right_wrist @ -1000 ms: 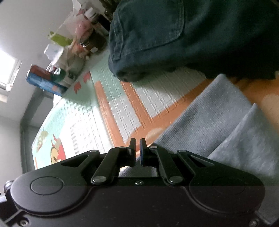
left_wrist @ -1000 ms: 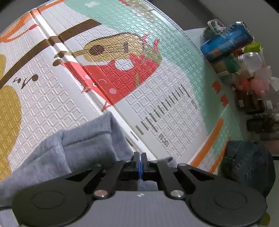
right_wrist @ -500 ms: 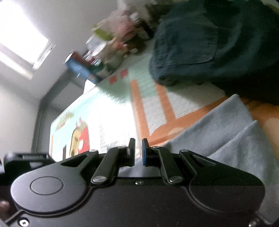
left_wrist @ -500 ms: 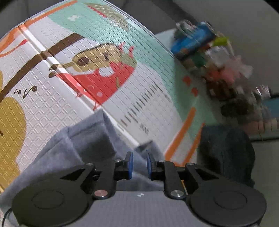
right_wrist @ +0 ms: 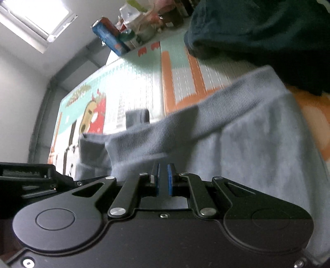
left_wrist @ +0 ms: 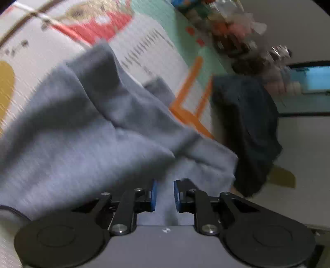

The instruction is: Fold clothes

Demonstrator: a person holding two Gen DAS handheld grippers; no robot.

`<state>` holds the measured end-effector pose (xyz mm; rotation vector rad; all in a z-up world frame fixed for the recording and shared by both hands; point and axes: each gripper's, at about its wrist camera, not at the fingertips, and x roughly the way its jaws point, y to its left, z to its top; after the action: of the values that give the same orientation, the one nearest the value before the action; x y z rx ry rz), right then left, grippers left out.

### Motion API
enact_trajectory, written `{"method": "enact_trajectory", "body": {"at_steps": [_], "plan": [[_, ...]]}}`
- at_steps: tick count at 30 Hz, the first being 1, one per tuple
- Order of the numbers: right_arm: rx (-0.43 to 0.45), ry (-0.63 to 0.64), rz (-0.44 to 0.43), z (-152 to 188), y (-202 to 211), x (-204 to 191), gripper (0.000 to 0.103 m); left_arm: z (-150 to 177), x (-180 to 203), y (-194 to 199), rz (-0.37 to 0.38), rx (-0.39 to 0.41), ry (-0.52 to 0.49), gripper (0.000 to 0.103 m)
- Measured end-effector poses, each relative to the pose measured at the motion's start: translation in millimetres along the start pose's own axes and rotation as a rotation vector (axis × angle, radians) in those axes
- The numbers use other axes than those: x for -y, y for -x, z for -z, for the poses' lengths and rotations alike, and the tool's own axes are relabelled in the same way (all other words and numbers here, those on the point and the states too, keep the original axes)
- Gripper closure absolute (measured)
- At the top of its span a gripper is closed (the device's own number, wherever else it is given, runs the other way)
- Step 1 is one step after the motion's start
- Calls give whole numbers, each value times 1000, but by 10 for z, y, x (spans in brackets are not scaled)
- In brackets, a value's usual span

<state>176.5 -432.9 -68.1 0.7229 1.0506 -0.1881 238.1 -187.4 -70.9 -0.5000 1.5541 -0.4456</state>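
Lying rumpled across the patterned play mat (left_wrist: 156,47), the grey garment (left_wrist: 86,140) fills the near part of both wrist views, its ribbed hem (right_wrist: 185,123) running as a band across the right wrist view. The left gripper (left_wrist: 164,192) hangs over the cloth with its blue pads (left_wrist: 153,194) plainly apart; its jaws have just been opening, grey fabric shows in the gap between them, and neither pad presses on it. The right gripper (right_wrist: 163,178) has its blue pads a narrow slit apart, having just eased open a little; the gap looks bare, though whether any cloth is caught low between them cannot be told. To the far right of the grey garment lies a dark denim garment (left_wrist: 247,127), its edge just beside the grey cloth. Bottles and packets (right_wrist: 123,33) crowd the far edge of the mat, blurred, below a bright window (right_wrist: 35,18).
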Motion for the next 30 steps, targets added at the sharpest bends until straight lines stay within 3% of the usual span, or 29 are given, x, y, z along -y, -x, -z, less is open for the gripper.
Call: {"method": "enact_trajectory", "body": {"at_steps": [7, 11, 19, 27, 30], "plan": [[-37, -16, 49, 394, 83, 206, 95, 258, -125, -303, -30, -64, 32, 79], [-58, -32, 105, 537, 46, 384, 95, 260, -269, -457, -89, -66, 58, 79], [-31, -58, 188, 709, 139, 769, 97, -80, -585, -387, -202, 54, 97, 83], [-15, -75, 185, 771, 171, 892, 101, -531, -869, -278, -175, 45, 191, 86], [-10, -74, 195, 755, 181, 880, 101, -635, -821, -101, -249, 181, 139, 87]]}}
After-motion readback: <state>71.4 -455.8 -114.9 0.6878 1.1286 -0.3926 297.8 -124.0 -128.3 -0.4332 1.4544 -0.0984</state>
